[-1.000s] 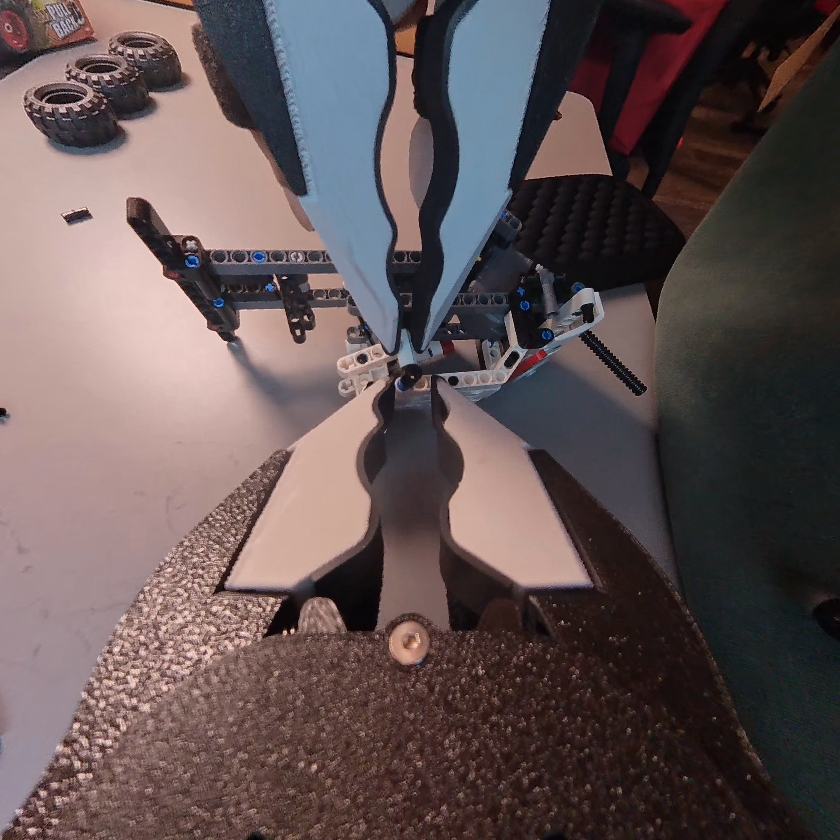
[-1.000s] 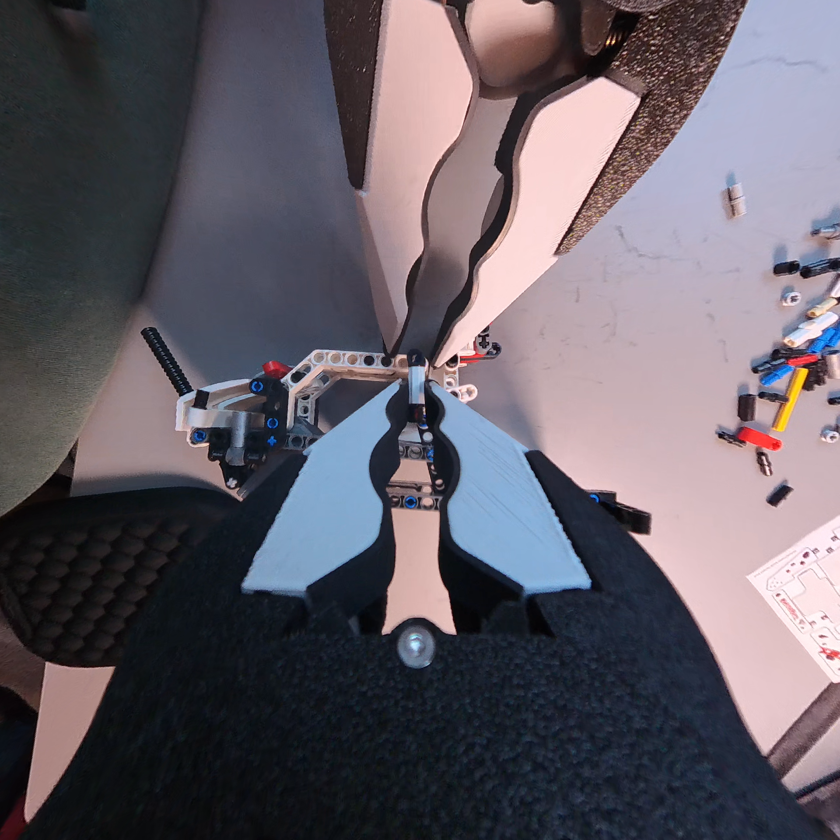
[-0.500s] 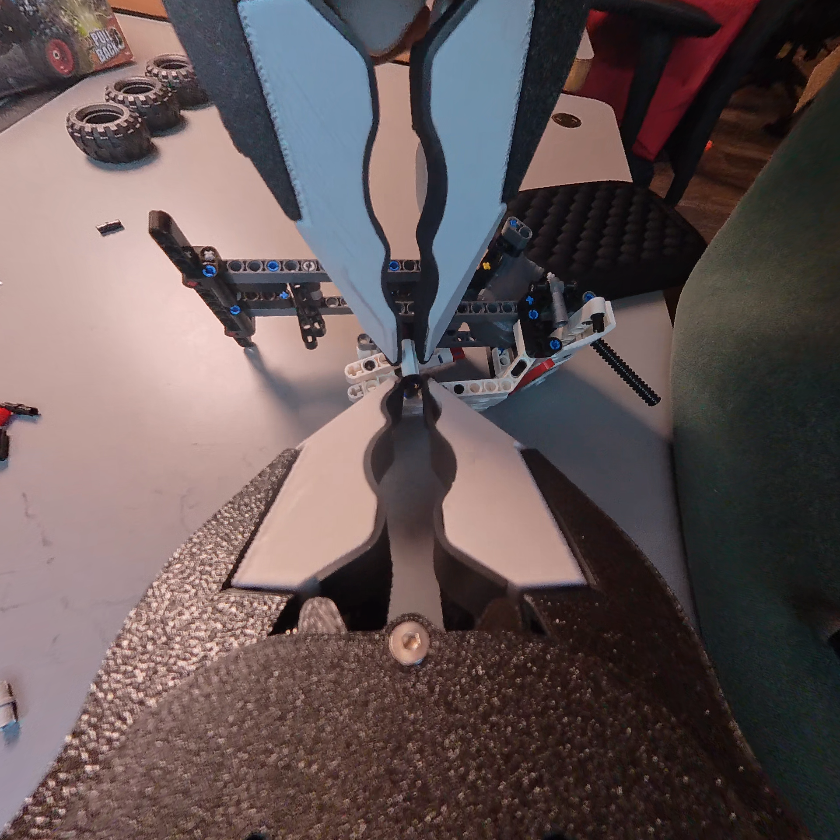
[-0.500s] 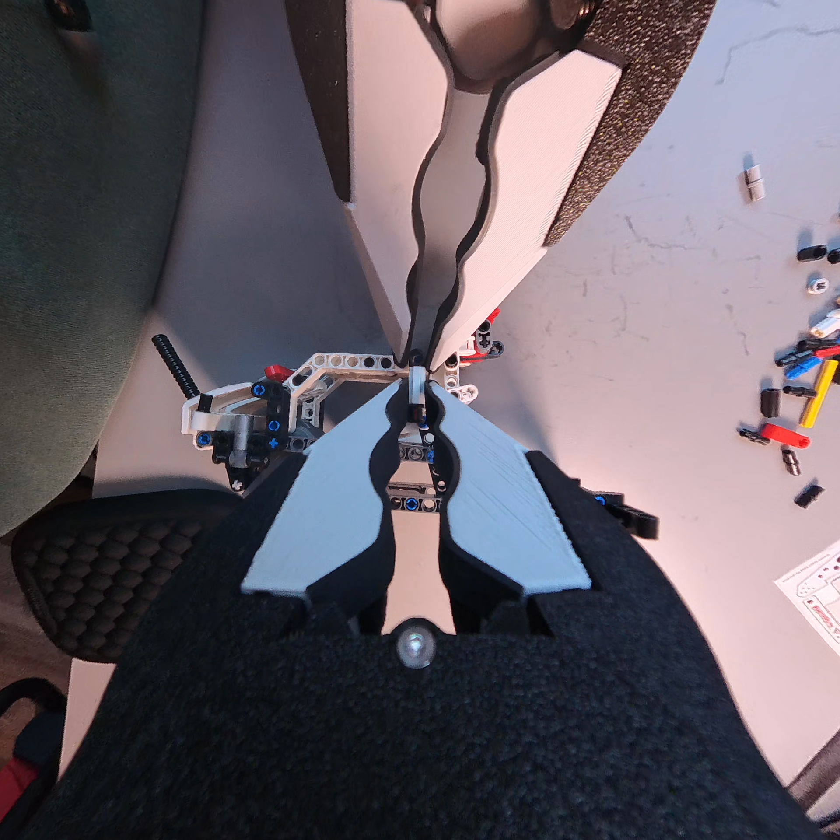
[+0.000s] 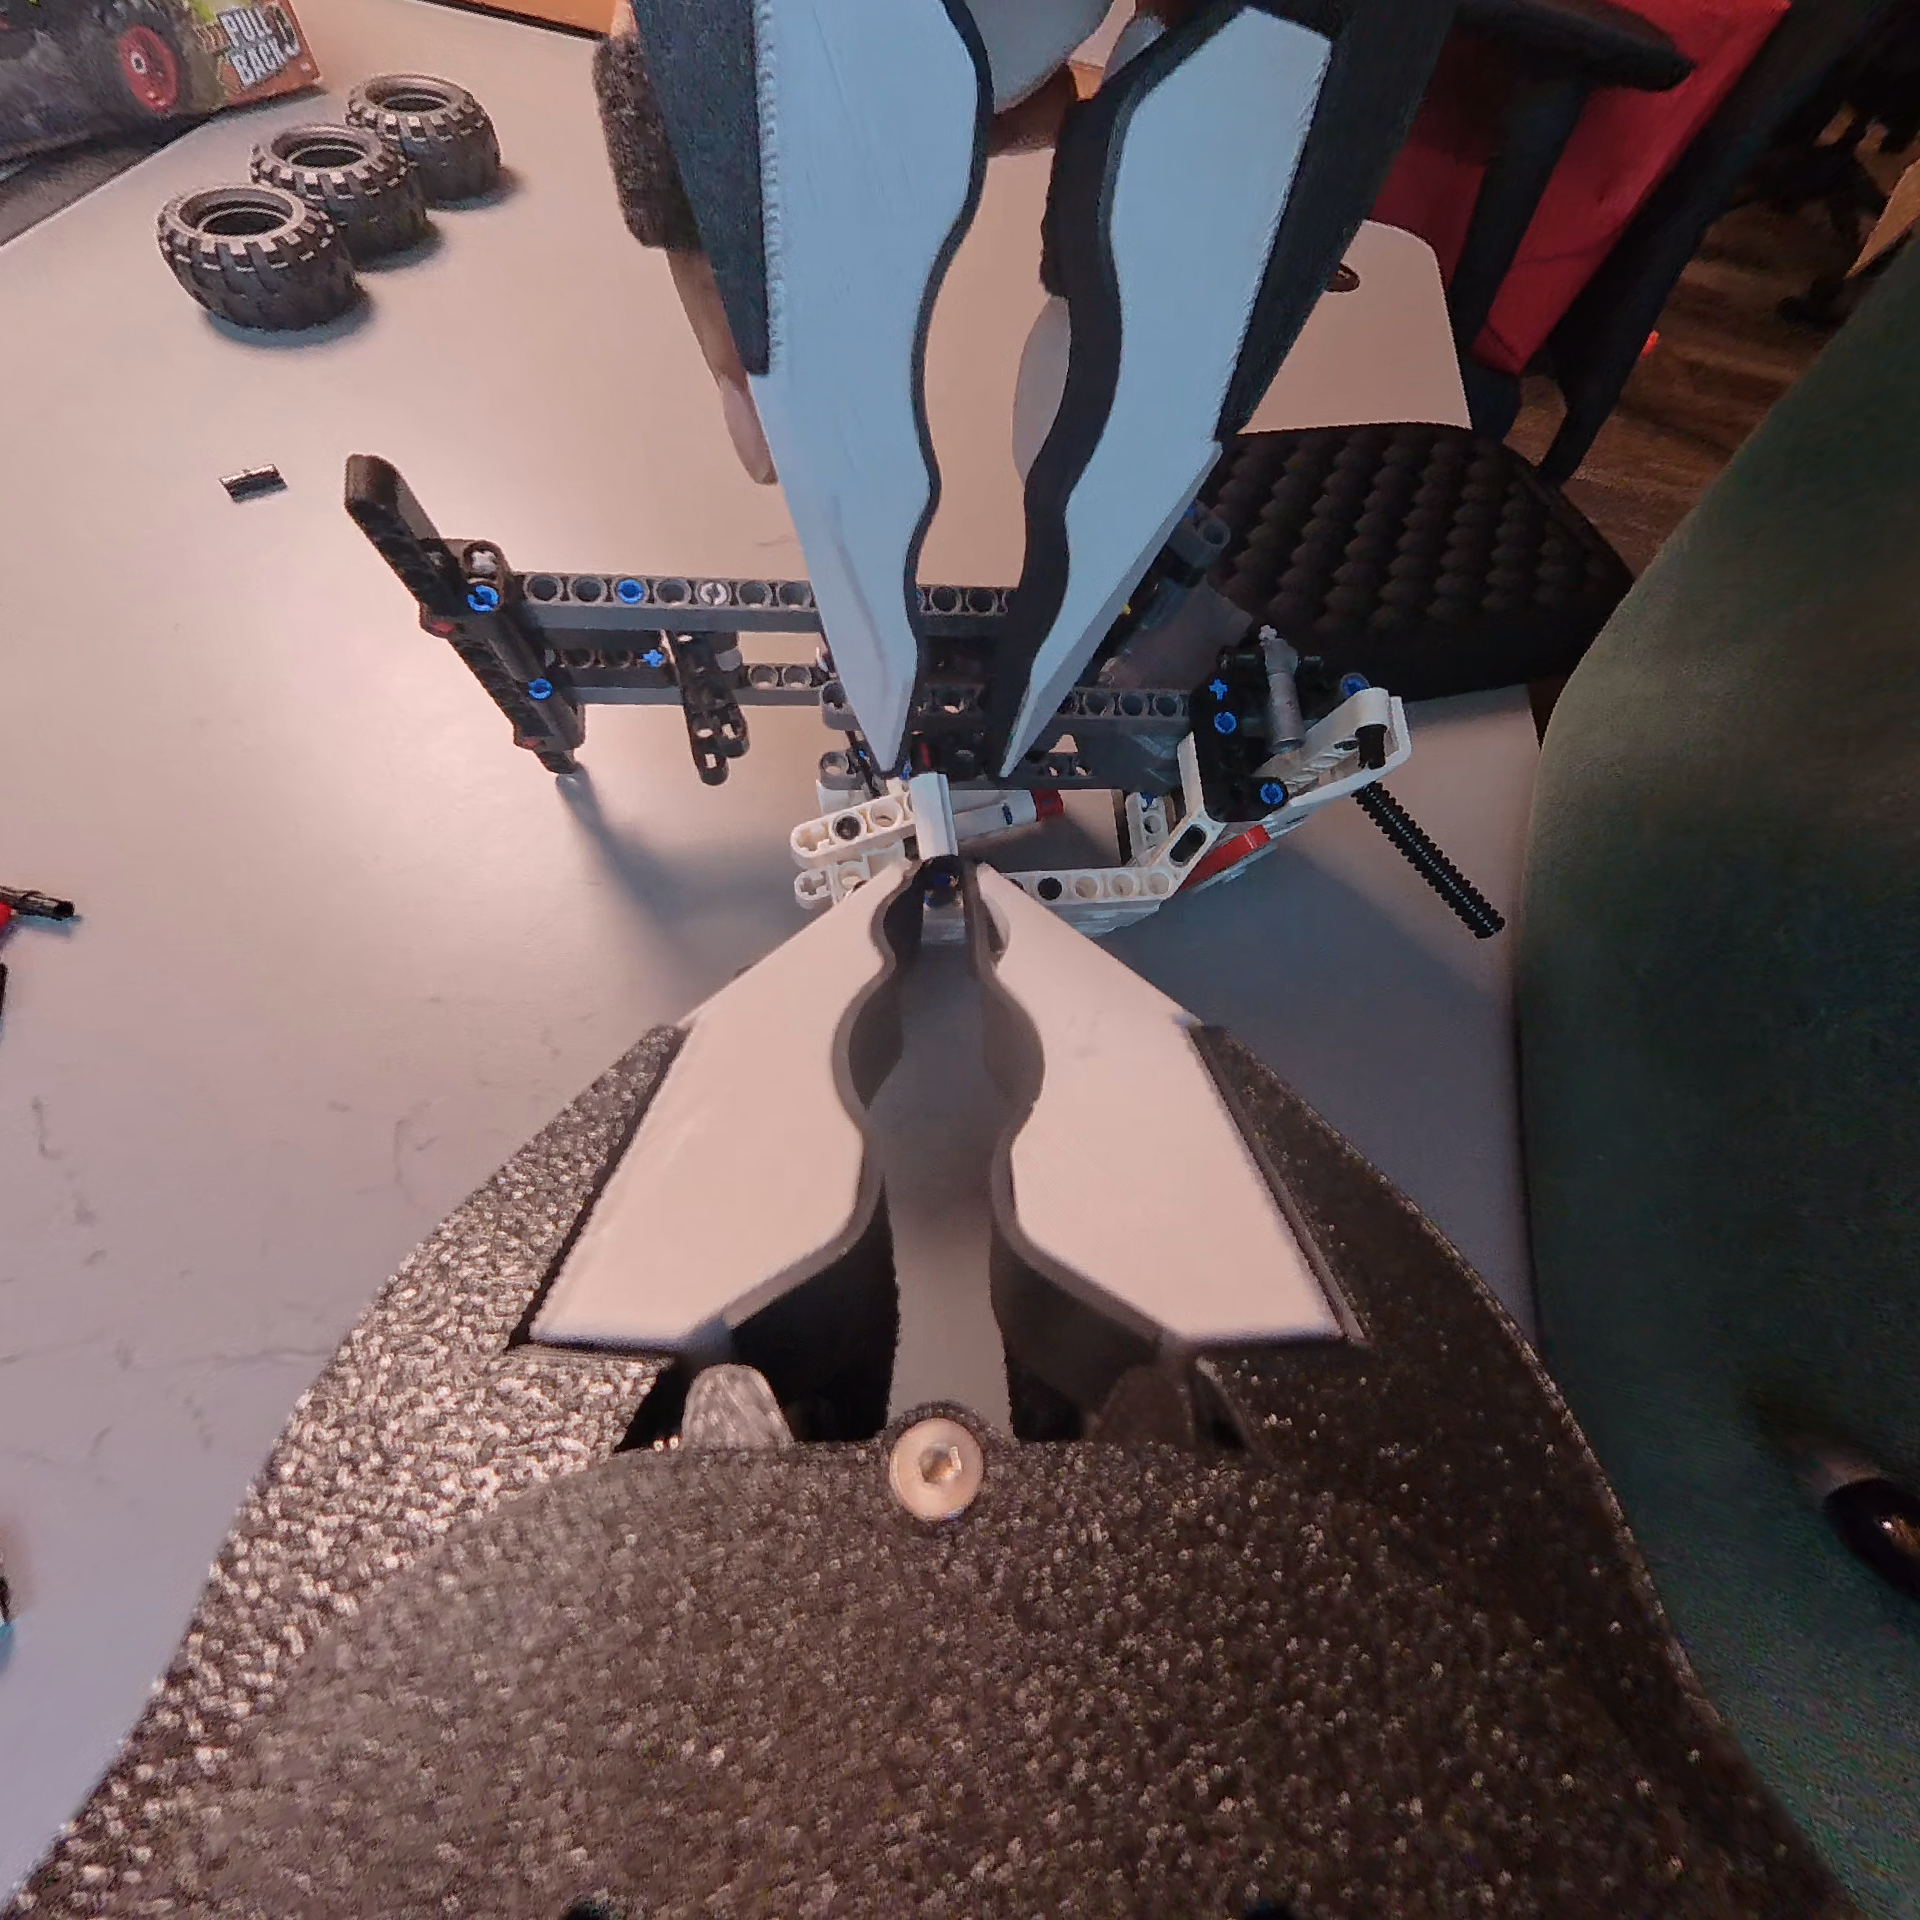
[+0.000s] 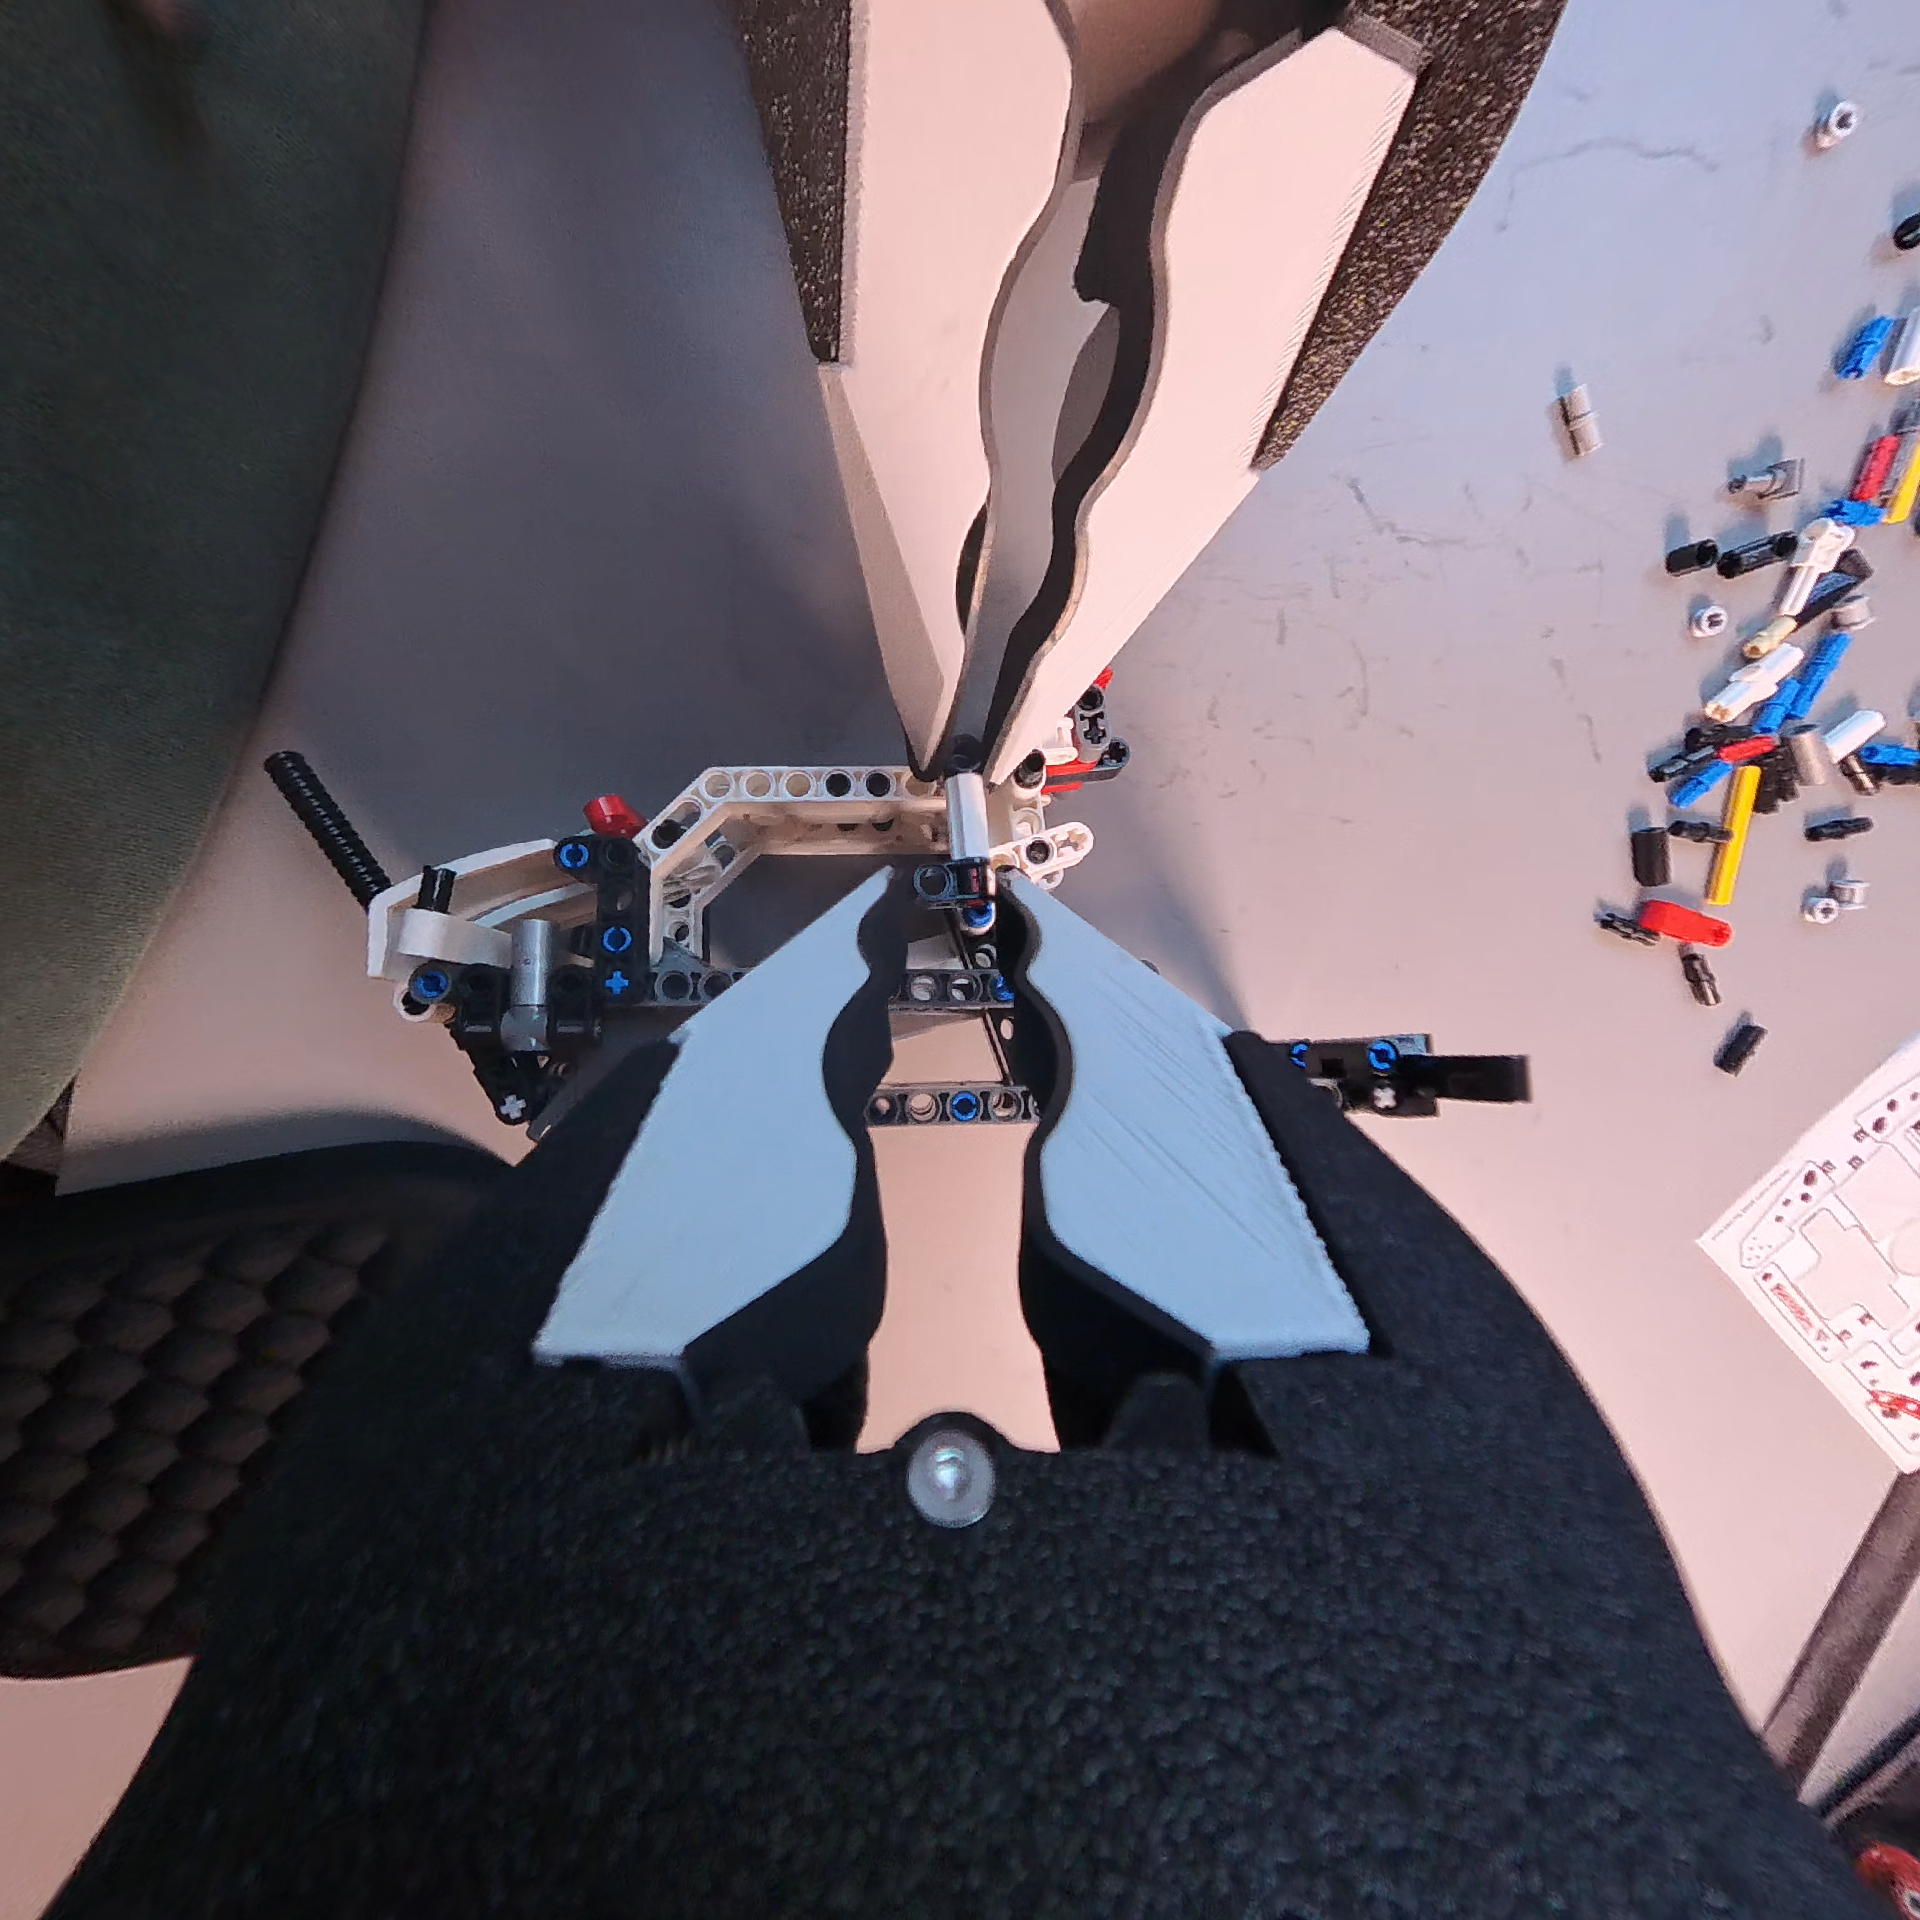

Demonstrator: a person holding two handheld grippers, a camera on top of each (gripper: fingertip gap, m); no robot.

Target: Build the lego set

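The part-built lego model lies on the grey table (image 5: 312, 1039): dark grey beams (image 5: 727, 603) and a white frame (image 6: 790, 790). A small white connector (image 5: 930, 816) stands at the frame's edge and also shows in the right wrist view (image 6: 964, 816). My left gripper (image 5: 942, 883) is shut on one end of it. It reaches in from the top of the right wrist view (image 6: 961, 769). My right gripper (image 6: 954, 888) faces it from the other side. Its fingertips are parted and flank a black piece with a blue pin at the connector's other end. It comes in from the top of the left wrist view (image 5: 953, 769).
Three black tyres (image 5: 322, 187) and the set's box (image 5: 135, 52) are at the far left. Loose parts (image 6: 1787, 707) and an instruction sheet (image 6: 1839, 1247) lie to my right gripper's right. A green chair (image 5: 1745, 935) and a black mesh seat (image 5: 1403, 540) border the table. Only a small space, under 4 cm, lies between the two pairs of fingers.
My right gripper's fingers have parted and let go of the white connector. My left gripper stays shut on it. Both views have shifted a little.
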